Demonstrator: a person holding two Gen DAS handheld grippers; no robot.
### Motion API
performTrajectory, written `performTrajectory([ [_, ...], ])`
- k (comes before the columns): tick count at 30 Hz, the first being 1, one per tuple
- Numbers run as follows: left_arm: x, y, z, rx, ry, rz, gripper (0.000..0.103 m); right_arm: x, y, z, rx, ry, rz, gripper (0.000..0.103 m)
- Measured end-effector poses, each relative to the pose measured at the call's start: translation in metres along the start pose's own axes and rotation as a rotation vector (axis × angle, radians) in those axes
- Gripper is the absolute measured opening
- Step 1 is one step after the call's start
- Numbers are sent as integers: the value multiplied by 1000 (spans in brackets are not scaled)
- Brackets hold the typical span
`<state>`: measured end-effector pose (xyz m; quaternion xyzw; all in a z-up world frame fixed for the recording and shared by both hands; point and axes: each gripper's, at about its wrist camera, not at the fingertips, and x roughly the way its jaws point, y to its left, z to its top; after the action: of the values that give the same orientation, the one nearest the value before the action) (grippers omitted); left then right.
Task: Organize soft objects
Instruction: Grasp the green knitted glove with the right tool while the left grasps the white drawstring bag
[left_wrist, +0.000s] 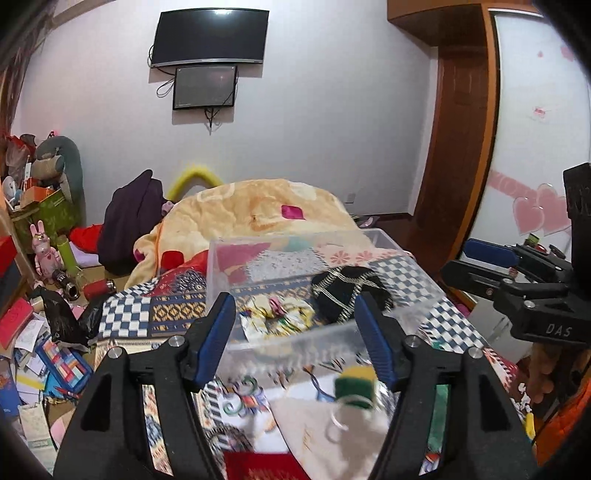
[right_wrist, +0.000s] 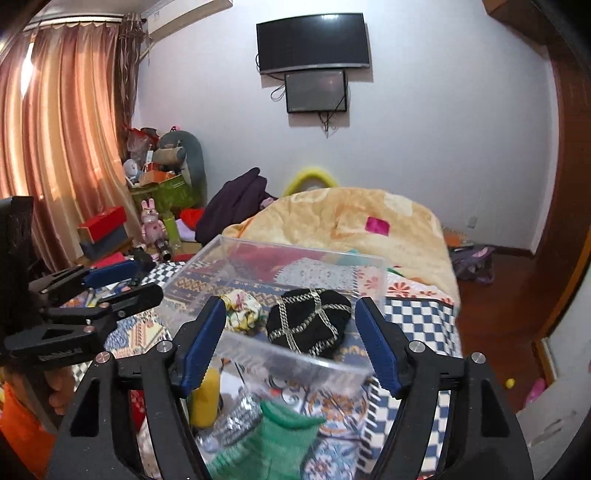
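- Left gripper (left_wrist: 295, 317) — fingers spread wide, nothing between them; it hovers over the near rim of the bin.
- Right gripper (right_wrist: 290, 319) — likewise released and empty, poised at the same near rim.
- Clear plastic bin (right_wrist: 295, 360) — on the patterned bedspread (right_wrist: 421, 317); rigid thin walls, open top, probably light enough to slide if nudged.
- Black cloth with metallic cross-stitching (right_wrist: 308, 321) — inside the bin, right of centre; soft, bunched, likely light. Best pinched at a raised fold on top.
- Floral fabric scrunch (right_wrist: 242, 314) — inside the bin, left, near the black cloth; limp, compressible, no fragility apparent.
- Green knit piece (right_wrist: 273, 428) — outside the bin, on the bed below the right gripper; stretchy, floppy; take a thick fold, not a loose edge.
- Yellow-and-green sponge (left_wrist: 356, 386) — outside, near the bin's front wall; springy, easy to squeeze.
- Clearance — the front wall stands between the outside items and the bin interior, so lifts should clear its rim; open bedspread lies to the right, and the bed edge beyond.
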<state>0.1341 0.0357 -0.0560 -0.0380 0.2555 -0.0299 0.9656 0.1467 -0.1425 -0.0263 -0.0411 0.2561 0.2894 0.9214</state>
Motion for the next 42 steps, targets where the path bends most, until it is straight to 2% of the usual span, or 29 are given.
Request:
performTrajectory([
  [11,-15,-25,-47,51,36,-73,75,-3,4,-44,40,74,25,70],
  [17,-5,-28,-70,13,102,-95,75,3,9,-69,60,133,21,70],
  [26,4,-28,-95,-33,149,-82,74,7,13,-99,68,197,-10,70],
  [28,5,-29,-98,-29,151,-81,63,7,12,-102,70,203,-1,70],
  [30,6,-31,-98,-19,153,-83,57,6,12,-103,65,203,1,70],
  [32,7,-31,-99,-17,158,-95,50,4,12,-105,67,201,15,62],
  [34,9,-33,-102,-8,167,-104,39,4,13,-105,69,207,32,50],
  [38,9,-33,-102,-7,164,-112,32,3,12,-106,69,212,31,44],
  [42,6,-30,-101,-20,153,-112,19,3,11,-104,84,213,36,23],
])
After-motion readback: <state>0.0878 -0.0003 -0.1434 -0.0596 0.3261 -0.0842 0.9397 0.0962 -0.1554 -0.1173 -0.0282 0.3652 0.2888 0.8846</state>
